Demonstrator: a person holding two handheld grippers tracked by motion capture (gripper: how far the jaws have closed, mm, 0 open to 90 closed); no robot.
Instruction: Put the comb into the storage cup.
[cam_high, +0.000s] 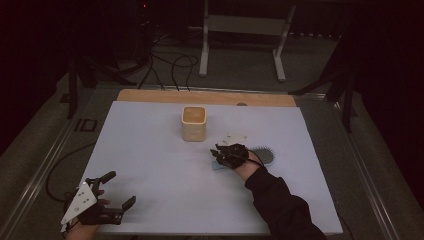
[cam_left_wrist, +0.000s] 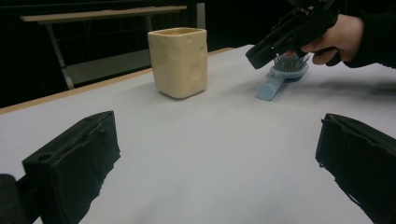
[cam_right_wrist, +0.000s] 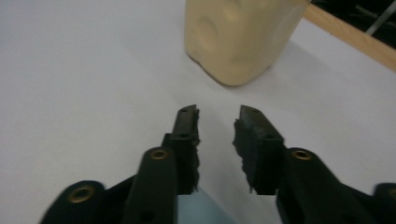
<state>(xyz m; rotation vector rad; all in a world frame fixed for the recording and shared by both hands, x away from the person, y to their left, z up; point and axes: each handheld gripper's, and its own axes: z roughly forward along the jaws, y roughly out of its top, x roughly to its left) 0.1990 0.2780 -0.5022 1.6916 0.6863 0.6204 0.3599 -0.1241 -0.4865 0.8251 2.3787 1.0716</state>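
At the bottom left of the high view we see the left gripper (cam_high: 119, 190) resting at the near edge of the white surface (cam_high: 150, 160), its jaws spread wide apart with nothing between them. In the left gripper view those two black jaws rise at the lower left and lower right corners, bare surface lying between them.

Farther in, right of centre in the high view, the right gripper (cam_high: 216, 151) hangs low over the handle end of a light blue hairbrush (cam_high: 263, 155). The brush lies flat on the surface with its bristles up. Its long axis runs roughly left to right across that frame: the oval head points toward the right edge, and the handle points left, toward the middle of the surface. In the left gripper view the hairbrush (cam_left_wrist: 280, 77) sits at the upper right, handle angled down toward the lower left, with the right gripper (cam_left_wrist: 261, 53) just above its head.

In the right gripper view the jaws stand a narrow gap apart, and a pale blue strip of the handle (cam_right_wrist: 201, 210) shows low between them. We cannot tell whether the pads press on it.

Beyond the brush, at the upper centre of the high view, a cream square cup (cam_high: 194, 123) stands upright, apart from the handle.
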